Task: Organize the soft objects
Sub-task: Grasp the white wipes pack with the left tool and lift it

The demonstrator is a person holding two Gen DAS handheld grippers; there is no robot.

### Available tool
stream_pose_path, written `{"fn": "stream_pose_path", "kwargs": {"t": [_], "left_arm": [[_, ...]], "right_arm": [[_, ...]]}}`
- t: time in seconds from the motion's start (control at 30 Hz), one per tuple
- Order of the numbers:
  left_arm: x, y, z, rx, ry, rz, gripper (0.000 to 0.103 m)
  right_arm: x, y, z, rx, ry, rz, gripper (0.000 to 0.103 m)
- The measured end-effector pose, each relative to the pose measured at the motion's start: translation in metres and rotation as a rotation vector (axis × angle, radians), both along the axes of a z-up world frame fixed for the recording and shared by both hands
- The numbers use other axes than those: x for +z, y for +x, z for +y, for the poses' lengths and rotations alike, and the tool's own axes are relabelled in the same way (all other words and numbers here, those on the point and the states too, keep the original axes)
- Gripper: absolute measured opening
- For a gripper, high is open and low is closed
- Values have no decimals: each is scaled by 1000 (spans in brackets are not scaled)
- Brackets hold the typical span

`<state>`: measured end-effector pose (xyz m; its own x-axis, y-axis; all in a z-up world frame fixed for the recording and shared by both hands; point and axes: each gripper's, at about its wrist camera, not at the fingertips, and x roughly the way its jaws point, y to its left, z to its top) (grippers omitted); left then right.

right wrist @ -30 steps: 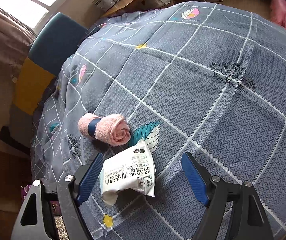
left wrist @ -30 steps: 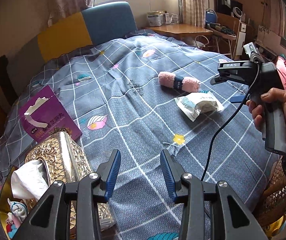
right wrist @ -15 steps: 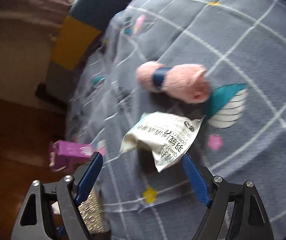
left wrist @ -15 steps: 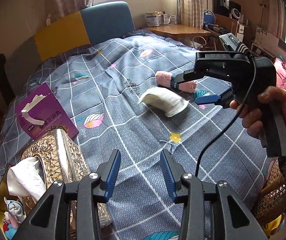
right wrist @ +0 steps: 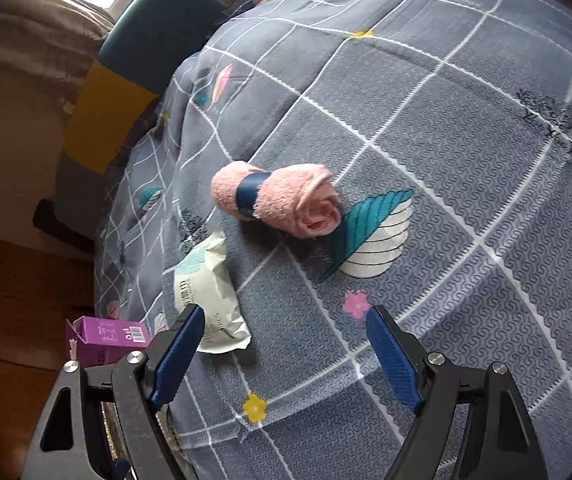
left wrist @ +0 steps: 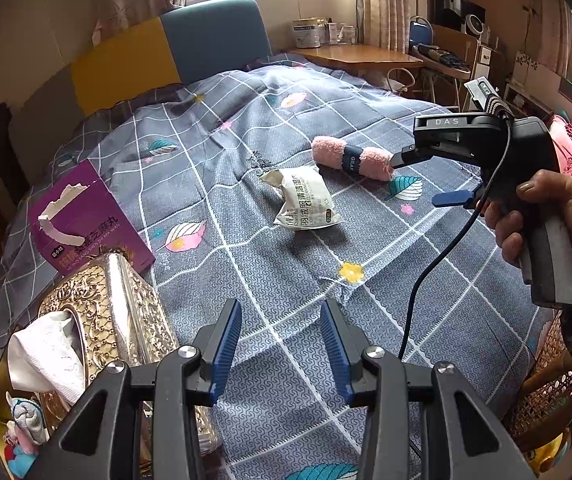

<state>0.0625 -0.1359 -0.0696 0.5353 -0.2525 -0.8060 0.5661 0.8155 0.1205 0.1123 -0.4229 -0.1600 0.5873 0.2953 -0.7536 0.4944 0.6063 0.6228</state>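
A pink rolled towel [left wrist: 351, 158] [right wrist: 282, 200] with a dark blue band lies on the grey checked bedspread [left wrist: 286, 280]. Just to its near left lies a white wipes packet [left wrist: 305, 202] [right wrist: 212, 292] with printed text. My right gripper [left wrist: 421, 180] [right wrist: 286, 344] hovers open just near the towel's right end, nothing between its blue pads; in the right wrist view the packet lies beside its left finger. My left gripper [left wrist: 282, 344] hangs open and empty over the near part of the bed.
A gold embossed tissue box [left wrist: 98, 320] and a purple carton [left wrist: 82, 220] [right wrist: 106, 336] sit at the bed's left edge. A bin of small toys [left wrist: 18, 432] is at the lower left. A blue and yellow headboard [left wrist: 214, 36] and wooden desk [left wrist: 357, 54] lie beyond.
The wipes packet has shifted left across the bedspread and turned over, now below and left of the towel. The right gripper swung left over it, then drew back right. The left gripper stayed still.
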Motion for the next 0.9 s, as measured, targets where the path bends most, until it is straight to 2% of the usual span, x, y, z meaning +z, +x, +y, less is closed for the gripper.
{"fn": "stream_pose_path", "kwargs": {"t": [0.2,0.43,0.67,0.9], "left_arm": [[-2,5,-7,-3,14,3,41],[-9,12,-18,-6,27,23,42],[-21,24,-26,19,21,74,46],[-23,29,-36,14,36,72,48]], "right_arm": [[-1,-10,-12,-73,-49,56,84],[-4,-13,-14,-80,-108,122,84],[-4,-20,-24,-124,-96,125,84],[0,-25,-26,-139,-69,100,84]]}}
